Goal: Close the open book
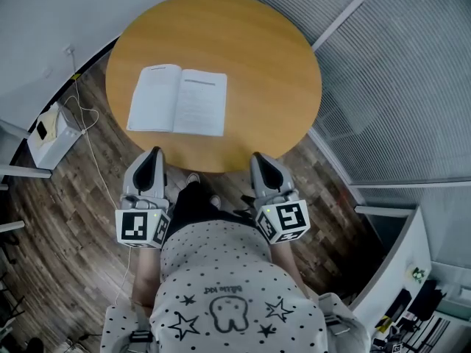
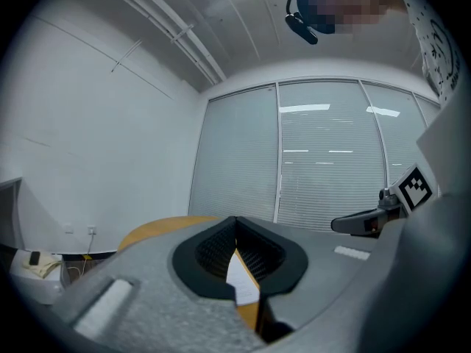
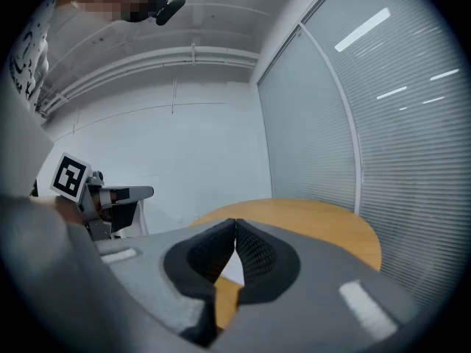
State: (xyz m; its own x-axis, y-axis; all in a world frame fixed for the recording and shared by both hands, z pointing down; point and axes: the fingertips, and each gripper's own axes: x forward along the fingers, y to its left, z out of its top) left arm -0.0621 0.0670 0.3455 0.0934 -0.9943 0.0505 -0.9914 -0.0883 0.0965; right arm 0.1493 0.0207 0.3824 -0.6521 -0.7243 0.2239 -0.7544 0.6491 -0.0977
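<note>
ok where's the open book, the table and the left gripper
open book (image 1: 179, 99), head view, on the spine
table (image 1: 257, 57), head view, bare top
left gripper (image 1: 154, 153), head view, tips of its shut jaws

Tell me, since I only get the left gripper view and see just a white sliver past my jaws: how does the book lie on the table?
Observer: The book lies open and flat, pages up, on the near-left part of the round table.
Operator: How close is my left gripper to it?
Observer: The left gripper is at the table's near edge, just short of the left page and not touching it.
Operator: And the right gripper's jaws?
Observer: In its own view the right gripper has its jaws together, with nothing between them.
</note>
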